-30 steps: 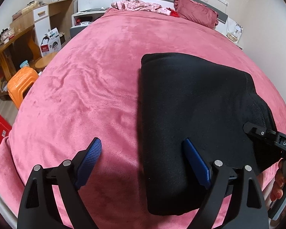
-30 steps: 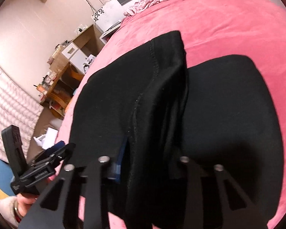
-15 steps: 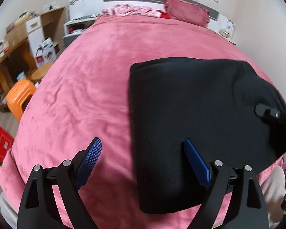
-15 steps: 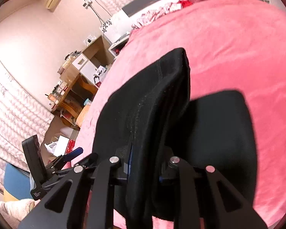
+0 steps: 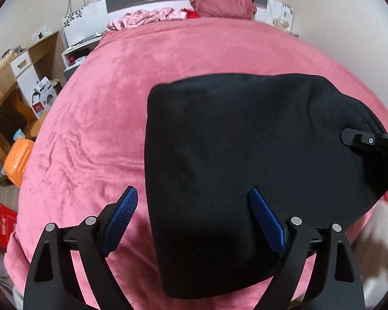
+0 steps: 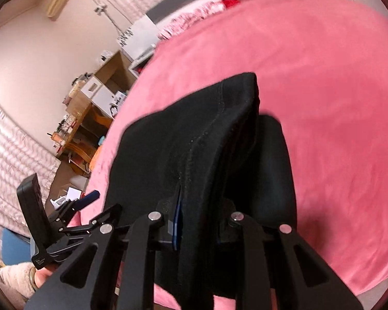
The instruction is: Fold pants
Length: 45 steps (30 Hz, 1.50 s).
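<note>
Black fabric is pinched tight in the right gripper (image 6: 198,222), which lifts a seamed edge of the folded pants (image 5: 245,149) off the pink bedspread (image 5: 103,118), while the left gripper (image 5: 194,219) hangs wide open and empty over their near-left corner.

Items we cannot make out in full:

- Right claw (image 6: 201,222): we see its right-hand pad buried under the black pants (image 6: 207,155); only a sliver of the blue left-hand pad shows.
- Same claw in the left wrist view (image 5: 370,140): cut off by the picture's right edge, grip unreadable there.
- Pants' underside and the layers of the fold: hidden from us.
- Bed (image 5: 168,64): near edge cut off below.
- Bench (image 6: 90,118) clutter: too small and blurred for us to name.
- Headboard clothes (image 6: 191,23): smeared by blur.
</note>
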{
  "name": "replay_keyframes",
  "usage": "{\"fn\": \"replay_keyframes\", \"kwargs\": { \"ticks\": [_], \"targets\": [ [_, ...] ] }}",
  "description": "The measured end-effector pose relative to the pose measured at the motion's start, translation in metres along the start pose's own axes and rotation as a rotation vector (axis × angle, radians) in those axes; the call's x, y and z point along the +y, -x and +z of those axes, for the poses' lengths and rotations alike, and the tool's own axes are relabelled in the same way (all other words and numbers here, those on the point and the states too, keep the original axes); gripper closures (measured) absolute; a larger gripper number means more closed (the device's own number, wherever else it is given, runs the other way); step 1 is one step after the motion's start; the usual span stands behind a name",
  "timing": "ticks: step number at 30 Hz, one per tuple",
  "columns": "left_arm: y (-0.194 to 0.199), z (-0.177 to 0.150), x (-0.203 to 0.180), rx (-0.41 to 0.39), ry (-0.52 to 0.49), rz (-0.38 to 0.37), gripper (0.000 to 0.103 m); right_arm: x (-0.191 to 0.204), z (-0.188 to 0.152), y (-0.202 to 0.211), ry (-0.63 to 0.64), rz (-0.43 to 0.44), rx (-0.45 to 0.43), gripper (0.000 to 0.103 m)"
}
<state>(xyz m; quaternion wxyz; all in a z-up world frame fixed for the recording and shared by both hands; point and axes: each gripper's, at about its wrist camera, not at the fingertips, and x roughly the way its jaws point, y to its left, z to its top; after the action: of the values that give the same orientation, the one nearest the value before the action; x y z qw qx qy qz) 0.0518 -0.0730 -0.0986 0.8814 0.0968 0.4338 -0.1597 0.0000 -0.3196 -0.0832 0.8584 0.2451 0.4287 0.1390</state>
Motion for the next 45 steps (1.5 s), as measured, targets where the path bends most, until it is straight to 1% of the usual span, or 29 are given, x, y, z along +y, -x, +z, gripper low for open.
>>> {"fn": "replay_keyframes", "kwargs": {
  "ticks": [1, 2, 3, 5, 7, 8, 9, 10, 11, 12, 15, 17, 20, 23, 26, 29, 30, 32, 35, 38, 41, 43, 45],
  "targets": [
    [-0.006, -0.003, 0.000, 0.017, -0.005, 0.007, 0.016, -0.007, -0.006, -0.005, -0.017, -0.005, 0.015, 0.083],
    [-0.010, -0.007, 0.002, 0.030, 0.002, 0.001, 0.016, -0.011, -0.008, -0.008, -0.032, -0.007, 0.020, 0.078],
    [-0.012, -0.009, 0.006, 0.034, 0.017, -0.008, 0.016, -0.019, -0.013, -0.012, -0.065, -0.004, 0.012, 0.076],
    [-0.016, -0.015, 0.015, 0.034, 0.080, -0.042, 0.013, -0.033, -0.015, -0.009, -0.119, 0.033, -0.019, 0.070],
    [-0.017, -0.017, 0.020, 0.042, 0.114, -0.065, 0.013, -0.040, -0.016, -0.004, -0.149, 0.048, -0.034, 0.066],
    [-0.018, -0.017, 0.021, 0.044, 0.121, -0.069, 0.013, -0.040, -0.016, -0.002, -0.151, 0.043, -0.039, 0.062],
    [-0.017, -0.017, 0.021, 0.043, 0.119, -0.066, 0.013, -0.039, -0.015, 0.002, -0.146, 0.030, -0.045, 0.055],
    [-0.016, -0.017, 0.019, 0.042, 0.111, -0.060, 0.013, -0.039, -0.015, 0.006, -0.136, 0.012, -0.054, 0.051],
    [-0.015, -0.017, 0.018, 0.041, 0.100, -0.053, 0.013, -0.037, -0.014, 0.011, -0.122, -0.012, -0.068, 0.045],
    [-0.014, -0.017, 0.016, 0.039, 0.094, -0.048, 0.013, -0.036, -0.014, 0.018, -0.101, -0.051, -0.089, 0.041],
    [-0.010, -0.018, 0.012, 0.037, 0.081, -0.034, 0.013, -0.030, -0.013, 0.035, -0.037, -0.174, -0.135, 0.040],
    [-0.009, -0.019, 0.011, 0.039, 0.080, -0.031, 0.013, -0.023, -0.011, 0.049, -0.010, -0.221, -0.176, 0.040],
    [-0.003, -0.017, 0.009, 0.034, 0.082, -0.028, 0.013, -0.010, -0.011, 0.064, 0.030, -0.246, -0.234, 0.040],
    [0.004, -0.015, 0.006, 0.014, 0.067, -0.033, 0.013, 0.012, -0.006, 0.066, 0.090, -0.236, -0.263, 0.040],
    [0.011, -0.011, 0.002, -0.015, 0.051, -0.033, 0.013, 0.036, 0.000, 0.052, 0.154, -0.207, -0.245, 0.040],
    [0.019, -0.001, 0.002, -0.067, 0.045, -0.043, 0.013, 0.054, 0.001, 0.034, 0.228, -0.222, -0.231, 0.040],
    [0.020, 0.003, 0.002, -0.075, 0.043, -0.049, 0.013, 0.060, 0.003, 0.026, 0.259, -0.229, -0.228, 0.040],
    [0.018, 0.010, 0.003, -0.085, 0.037, -0.053, 0.013, 0.068, 0.009, 0.011, 0.284, -0.236, -0.217, 0.040],
    [0.006, 0.027, 0.003, -0.081, 0.016, -0.026, 0.013, 0.072, 0.017, -0.012, 0.306, -0.246, -0.196, 0.040],
    [-0.014, 0.046, 0.002, -0.047, -0.013, -0.026, 0.013, 0.069, 0.023, -0.030, 0.337, -0.274, -0.168, 0.040],
    [-0.033, 0.063, -0.001, -0.035, -0.059, 0.015, 0.013, 0.056, 0.027, -0.043, 0.348, -0.312, -0.149, 0.040],
    [-0.043, 0.070, -0.003, -0.032, -0.076, 0.027, 0.013, 0.040, 0.032, -0.054, 0.316, -0.352, -0.131, 0.040],
    [-0.058, 0.076, -0.004, -0.023, -0.077, 0.017, 0.013, 0.021, 0.036, -0.065, 0.270, -0.373, -0.107, 0.040]
  ]
}}
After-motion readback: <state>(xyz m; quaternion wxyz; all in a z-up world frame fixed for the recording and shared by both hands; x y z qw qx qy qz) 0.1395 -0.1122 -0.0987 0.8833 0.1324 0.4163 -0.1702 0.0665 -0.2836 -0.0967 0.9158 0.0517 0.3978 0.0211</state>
